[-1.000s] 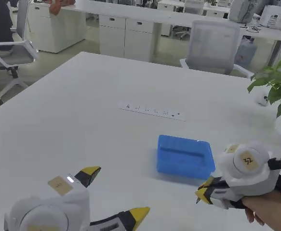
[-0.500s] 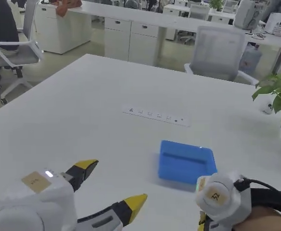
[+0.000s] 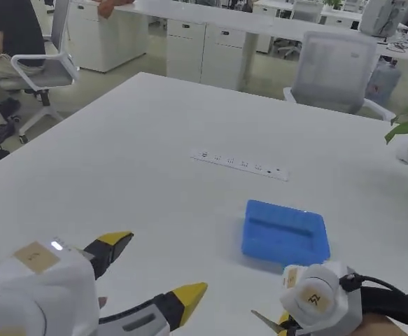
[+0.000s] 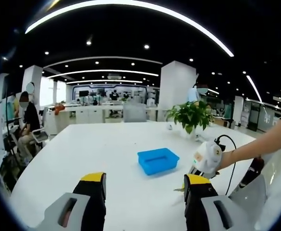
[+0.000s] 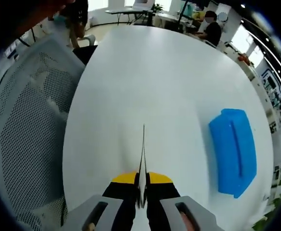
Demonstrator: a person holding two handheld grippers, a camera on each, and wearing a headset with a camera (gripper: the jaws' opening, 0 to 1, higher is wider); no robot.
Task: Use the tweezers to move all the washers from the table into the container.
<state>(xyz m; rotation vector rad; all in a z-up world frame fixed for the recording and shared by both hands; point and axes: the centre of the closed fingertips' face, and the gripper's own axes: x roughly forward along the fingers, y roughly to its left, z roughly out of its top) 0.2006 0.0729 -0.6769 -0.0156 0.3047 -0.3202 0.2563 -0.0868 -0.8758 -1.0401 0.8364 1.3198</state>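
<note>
The right tool (image 5: pixel 142 179) is pinching the tweezers (image 5: pixel 143 144); the left tool (image 4: pixel 144 183) is standing open. Thin tweezers risk twisting in that grip when pressing the tabletop (image 5: pixel 145 72).

Light: bright, even; ceiling lights (image 4: pixel 145 46) above your left gripper (image 4: pixel 145 179).
Shadows: faint, soft beside the container (image 3: pixel 285 234).
Edges: fisheye bending, both gripper views.
Focus: tweezers (image 5: pixel 143 144) in your right gripper (image 5: pixel 142 179) sharp.
</note>
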